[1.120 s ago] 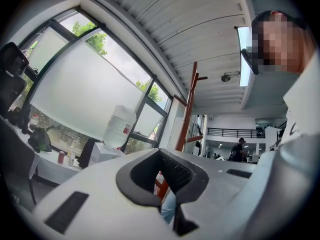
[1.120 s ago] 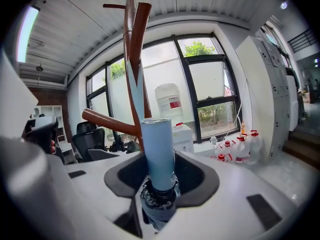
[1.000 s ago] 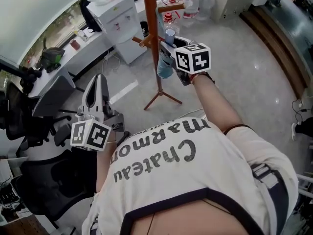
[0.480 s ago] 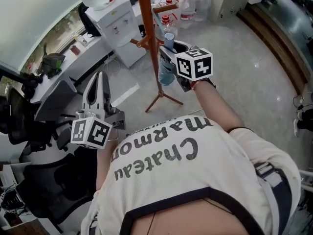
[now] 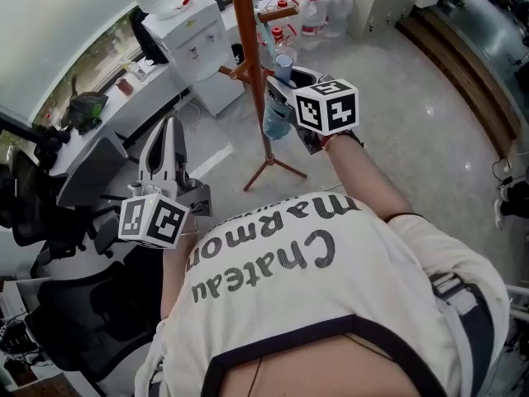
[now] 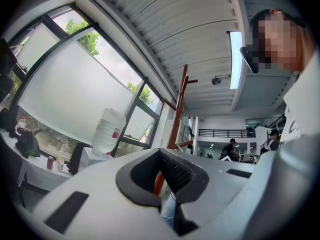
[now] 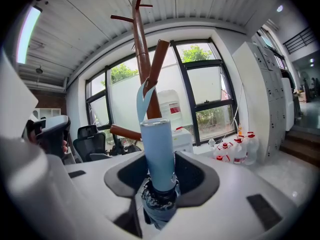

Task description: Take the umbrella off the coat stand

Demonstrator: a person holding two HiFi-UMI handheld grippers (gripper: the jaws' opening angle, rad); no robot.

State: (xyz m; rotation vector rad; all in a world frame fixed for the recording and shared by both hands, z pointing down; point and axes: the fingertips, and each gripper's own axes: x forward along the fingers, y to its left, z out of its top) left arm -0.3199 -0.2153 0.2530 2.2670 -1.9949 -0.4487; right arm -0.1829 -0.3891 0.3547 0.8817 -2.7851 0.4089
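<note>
Closest to me, my pale cotton shirt (image 5: pixel 314 288) fills the lower head view, with black padded office chairs (image 5: pixel 83 304) at my left. The left gripper (image 5: pixel 169 135), smooth white plastic tapering to a point, is held out to the side; its dark ribbed pads are drawn together with nothing between them. The right gripper (image 5: pixel 285 85) is clamped on the umbrella (image 5: pixel 278 116). Its black textured pads press both sides of a smooth, matte pale-blue cylindrical handle, and crumpled darker blue fabric bunches just below the jaws. The umbrella hangs upright just beside the coat stand (image 5: pixel 246 48), a round, reddish-brown wooden pole on splayed legs. A flat pale-blue strap (image 7: pixel 142 101) runs from the handle up to a slanting peg (image 7: pixel 156 66); I cannot tell whether it loops round it. The pole and its pegs crowd the umbrella's left side. Beyond stand a boxy white water dispenser (image 5: pixel 197 31) and clear jugs with red caps (image 5: pixel 318 11) on a glossy pale floor (image 5: pixel 413 114). Farthest are dark-framed windows (image 7: pixel 200 84).
</note>
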